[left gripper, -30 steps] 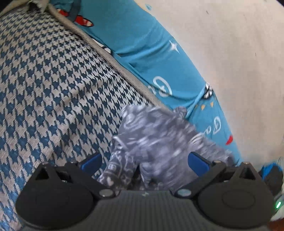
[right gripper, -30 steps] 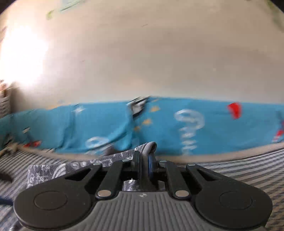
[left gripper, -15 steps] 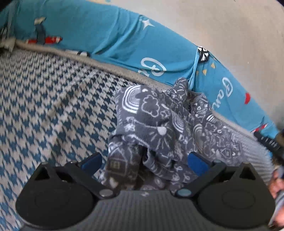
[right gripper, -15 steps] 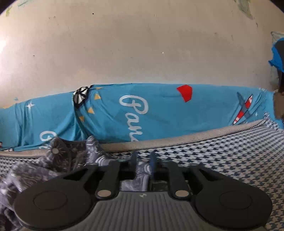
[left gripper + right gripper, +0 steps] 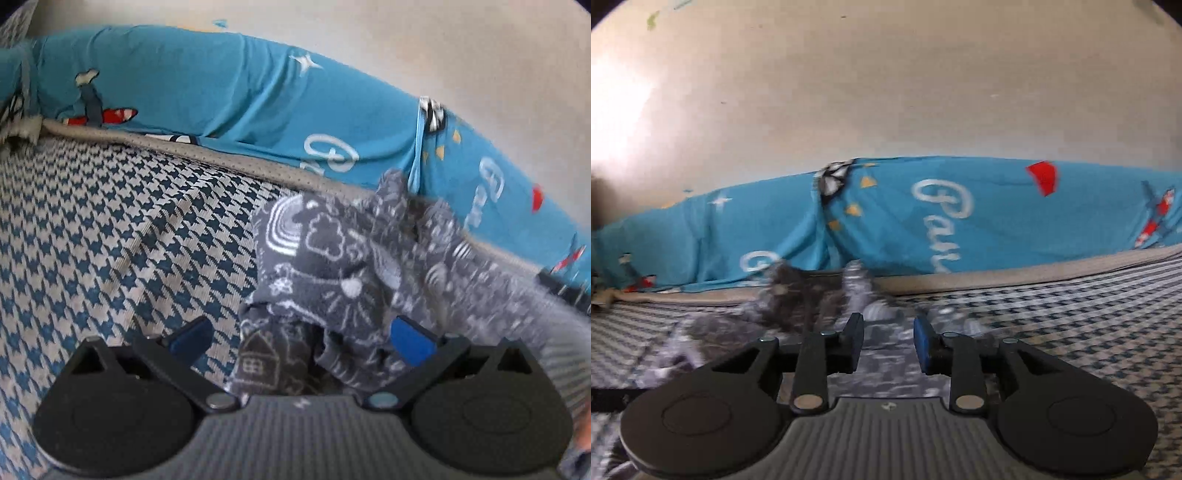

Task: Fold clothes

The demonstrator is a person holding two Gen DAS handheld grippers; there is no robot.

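A crumpled dark grey garment with white doodle prints (image 5: 332,266) lies on the blue-and-white houndstooth bed cover (image 5: 110,240). My left gripper (image 5: 301,338) is open, its blue pads wide apart on either side of the garment's near folds. In the right wrist view the same garment (image 5: 798,299) shows blurred, spread in front of and under my right gripper (image 5: 888,341). That gripper is open with a gap between its pads, the cloth lying below them, not pinched.
A bright blue printed sheet (image 5: 229,96) runs along the far edge of the bed against a plain beige wall (image 5: 886,92). Houndstooth cover stretches to the right (image 5: 1089,332). The other gripper's black edge (image 5: 565,288) shows at the far right.
My right gripper was shut on the garment's edge and has opened, letting the cloth drop onto the bed. The left gripper stayed open while its view swung toward the blue sheet.
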